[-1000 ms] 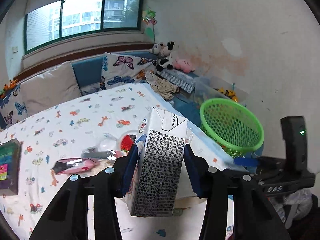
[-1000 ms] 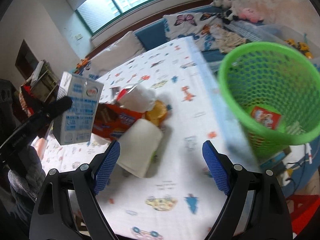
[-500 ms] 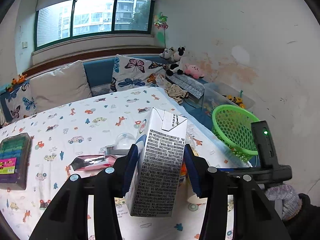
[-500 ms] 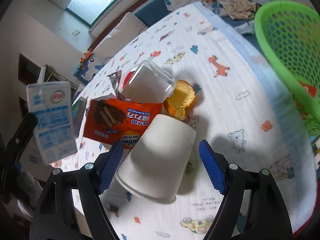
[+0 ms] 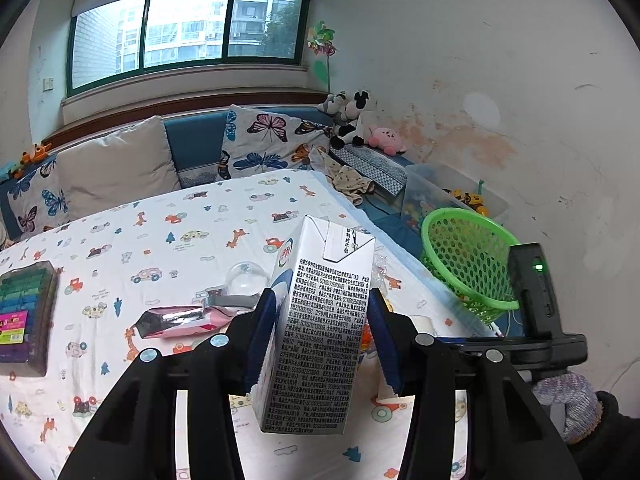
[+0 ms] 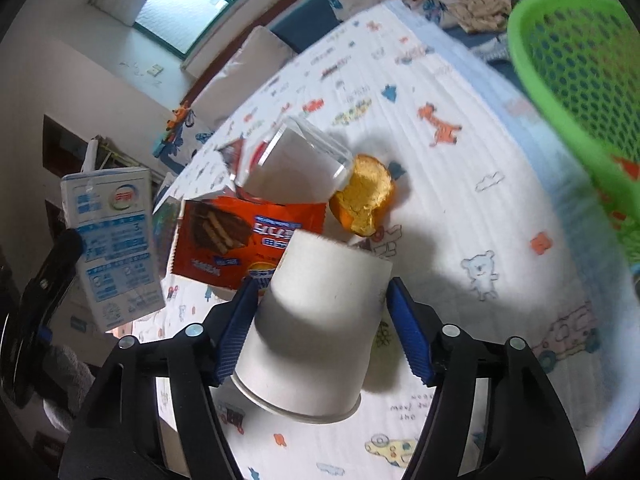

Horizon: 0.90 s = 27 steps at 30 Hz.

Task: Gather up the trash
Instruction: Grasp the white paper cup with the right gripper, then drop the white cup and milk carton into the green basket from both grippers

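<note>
My left gripper (image 5: 322,336) is shut on a white milk carton (image 5: 320,332) and holds it upright above the table; the carton also shows in the right wrist view (image 6: 112,248). My right gripper (image 6: 320,324) has its blue pads on both sides of a white paper cup (image 6: 316,328) lying on its side on the table. Whether the pads press the cup I cannot tell. Behind the cup lie an orange biscuit wrapper (image 6: 240,232), a clear plastic cup (image 6: 296,168) and a piece of orange peel (image 6: 366,200). A green mesh basket (image 6: 580,80) stands at the table's right edge (image 5: 468,260).
A pink foil wrapper (image 5: 184,320) lies on the patterned tablecloth (image 5: 160,240). A box of coloured items (image 5: 24,312) sits at the table's left. Cushions (image 5: 116,168) and soft toys (image 5: 352,116) line a bench under the window. A clear toy bin (image 5: 452,196) stands behind the basket.
My right gripper has moved in from the basket over the paper cup and narrowed around it. My left gripper has drawn back and up with the carton.
</note>
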{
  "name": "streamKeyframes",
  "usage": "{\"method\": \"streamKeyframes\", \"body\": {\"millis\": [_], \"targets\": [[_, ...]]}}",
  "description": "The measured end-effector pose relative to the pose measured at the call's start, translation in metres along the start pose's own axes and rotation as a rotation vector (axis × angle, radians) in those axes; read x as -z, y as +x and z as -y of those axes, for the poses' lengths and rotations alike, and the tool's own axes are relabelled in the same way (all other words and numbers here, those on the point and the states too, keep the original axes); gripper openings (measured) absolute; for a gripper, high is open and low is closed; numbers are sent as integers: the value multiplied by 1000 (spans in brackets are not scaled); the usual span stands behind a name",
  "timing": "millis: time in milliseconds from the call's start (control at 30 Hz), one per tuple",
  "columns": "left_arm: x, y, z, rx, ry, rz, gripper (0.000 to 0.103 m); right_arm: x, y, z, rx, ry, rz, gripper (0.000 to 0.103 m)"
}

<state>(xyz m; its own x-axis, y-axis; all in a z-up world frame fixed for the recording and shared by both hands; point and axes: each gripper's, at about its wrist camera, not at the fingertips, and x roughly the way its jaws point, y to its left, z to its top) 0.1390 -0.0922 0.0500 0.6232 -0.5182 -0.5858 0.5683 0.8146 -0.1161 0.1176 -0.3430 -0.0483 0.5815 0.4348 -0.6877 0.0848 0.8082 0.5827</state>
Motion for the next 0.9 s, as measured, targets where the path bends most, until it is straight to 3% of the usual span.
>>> {"method": "streamKeyframes", "body": {"millis": [200, 433, 667, 900], "targets": [[-4, 2, 10, 14, 12, 5, 46, 6, -38, -15, 69, -116, 106, 61], [-11, 10, 25, 46, 17, -2, 46, -1, -67, -13, 128, -160, 183, 59], [-23, 19, 42, 81, 24, -2, 46, -25, -97, 14, 219, -136, 260, 59], [-39, 35, 65, 120, 48, -8, 46, -52, -129, 58, 401, -109, 339, 59]]}}
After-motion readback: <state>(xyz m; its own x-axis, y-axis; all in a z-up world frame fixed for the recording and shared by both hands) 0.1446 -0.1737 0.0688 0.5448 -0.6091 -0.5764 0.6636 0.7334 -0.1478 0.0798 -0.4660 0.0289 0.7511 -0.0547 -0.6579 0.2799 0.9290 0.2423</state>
